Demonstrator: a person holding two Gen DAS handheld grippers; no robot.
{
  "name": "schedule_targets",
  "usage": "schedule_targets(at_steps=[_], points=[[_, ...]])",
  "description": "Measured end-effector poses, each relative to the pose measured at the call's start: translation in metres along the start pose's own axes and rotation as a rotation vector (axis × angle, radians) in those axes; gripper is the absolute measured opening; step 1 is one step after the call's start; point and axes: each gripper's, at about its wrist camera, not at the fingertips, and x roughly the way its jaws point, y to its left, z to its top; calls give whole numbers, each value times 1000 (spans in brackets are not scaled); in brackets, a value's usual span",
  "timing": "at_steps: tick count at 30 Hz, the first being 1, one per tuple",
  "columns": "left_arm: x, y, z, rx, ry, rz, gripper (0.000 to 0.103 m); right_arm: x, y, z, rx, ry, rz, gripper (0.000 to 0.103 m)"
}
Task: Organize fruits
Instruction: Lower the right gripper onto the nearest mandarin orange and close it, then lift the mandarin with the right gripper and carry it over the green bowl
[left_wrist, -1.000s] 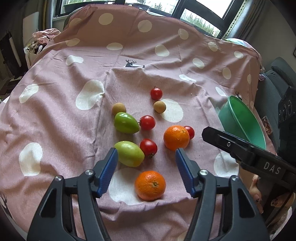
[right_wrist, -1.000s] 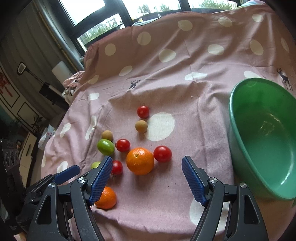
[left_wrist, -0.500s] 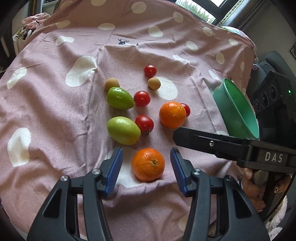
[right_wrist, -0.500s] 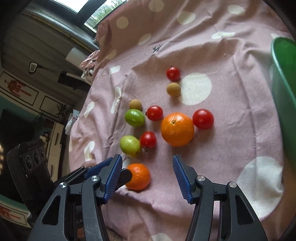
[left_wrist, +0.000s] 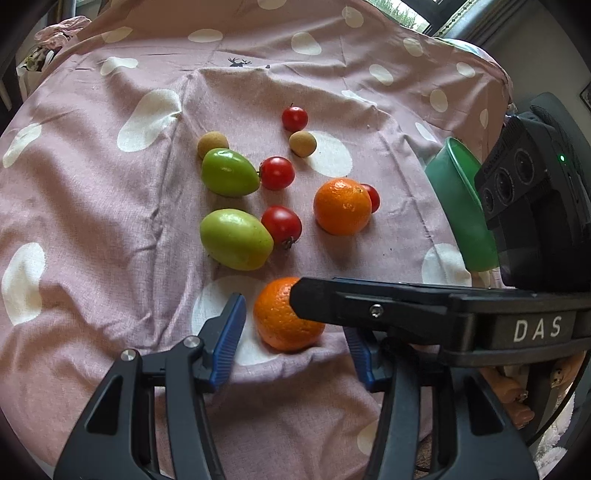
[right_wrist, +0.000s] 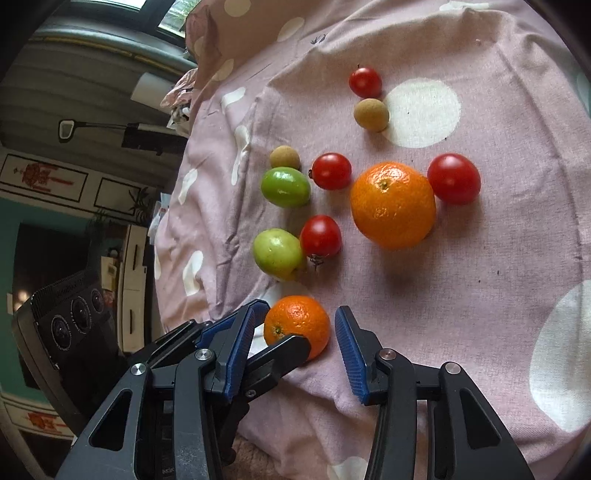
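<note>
Straddling the near round orange mandarin (left_wrist: 286, 317), both unclenched tools, left (left_wrist: 293, 341) and right (right_wrist: 293, 341), crowd it, jaws just narrowing.

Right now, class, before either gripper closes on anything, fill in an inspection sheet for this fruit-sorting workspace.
Surface: pink cloth with white spots, wrinkled.
Job's things: near orange, far orange, four tomatoes, two green fruits, two tan round fruits, all loose on the cloth; green bowl at the right edge, contents not visible.
Clutter: bundled fabric at the far left corner.
Grippers: left gripper and right gripper both straddle the near orange; jaws have just been closing, pads not yet touching.
Cables: nothing seen.
Surroundings: window behind the table.
</note>
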Motion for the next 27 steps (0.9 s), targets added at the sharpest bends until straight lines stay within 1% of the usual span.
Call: schedule_targets(at_steps=[2,4,7,9,11,14,19,23,27], points=[[4,0,0,-2,11,-2,50,2,0,0,1,5,3,48],[7,-2,-1,7,17,15,48,4,-1,0,2,12,-5,48],[12,-2,-1,12,27,29,47,9,-4,2,16,35,12,48],[13,-3,-1,21,26,46,46,11,-5,2,10,43,2,48],[15,-4,-1,22,26,47,45,14,-5,2,8,47,-9,48],[17,-4,0,22,24,51,45,18,-5,0,7,57,1,48],[20,-7,1,28,22,42,42,15,-7,0,5,38,-3,48],[20,-10,1,40,13,35,42,12,-6,-1,-7,19,-25,48],[16,-17,3,48,-13,26,42,5,-7,-2,-9,-3,-28,48]])
